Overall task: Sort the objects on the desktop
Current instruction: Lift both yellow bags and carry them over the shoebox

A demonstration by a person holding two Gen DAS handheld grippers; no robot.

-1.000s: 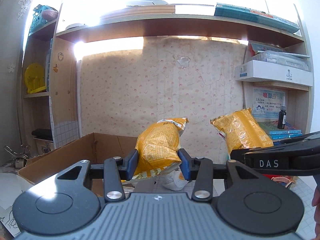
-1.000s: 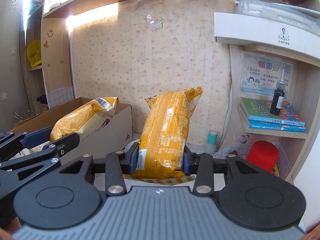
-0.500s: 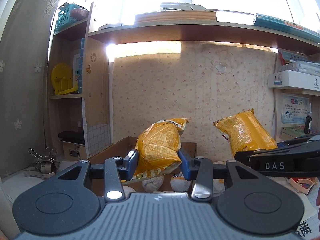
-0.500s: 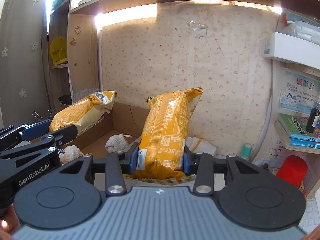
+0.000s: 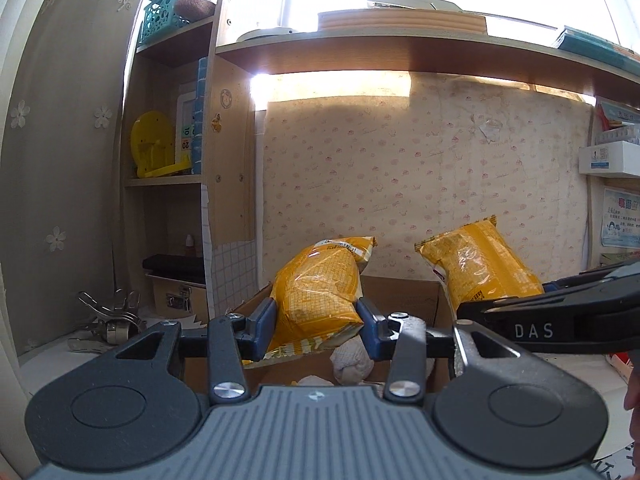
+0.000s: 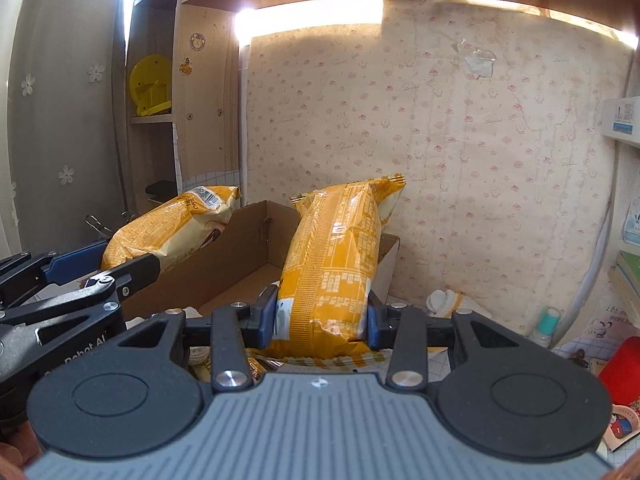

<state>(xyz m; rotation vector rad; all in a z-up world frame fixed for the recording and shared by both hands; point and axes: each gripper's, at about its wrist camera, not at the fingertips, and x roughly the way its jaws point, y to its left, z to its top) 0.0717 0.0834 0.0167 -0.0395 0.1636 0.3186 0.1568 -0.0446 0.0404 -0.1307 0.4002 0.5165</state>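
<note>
My left gripper (image 5: pixel 316 322) is shut on a yellow snack bag (image 5: pixel 320 292), held upright above an open cardboard box (image 5: pixel 404 294). My right gripper (image 6: pixel 320 320) is shut on a second yellow snack bag (image 6: pixel 336 256), which also stands upright over the box (image 6: pixel 240 256). In the left wrist view the second bag (image 5: pixel 480 264) and the right gripper's black arm (image 5: pixel 560 316) show at the right. The right wrist view has the first bag (image 6: pixel 172 224) and the left gripper (image 6: pixel 76 272) at the left. White rolled cloth items (image 5: pixel 352 362) lie inside the box.
A wooden shelf unit (image 5: pixel 180 160) with a yellow object (image 5: pixel 154 144) stands left of the box. Metal clips (image 5: pixel 112 316) lie on the desk at the left. At the right are a red cup (image 6: pixel 620 372), a small bottle (image 6: pixel 546 322) and white gloves (image 6: pixel 444 302).
Both grippers have carried their bags leftward, so the cardboard box now sits directly ahead under both bags and the left shelf unit has come into fuller view. Neither grip changed.
</note>
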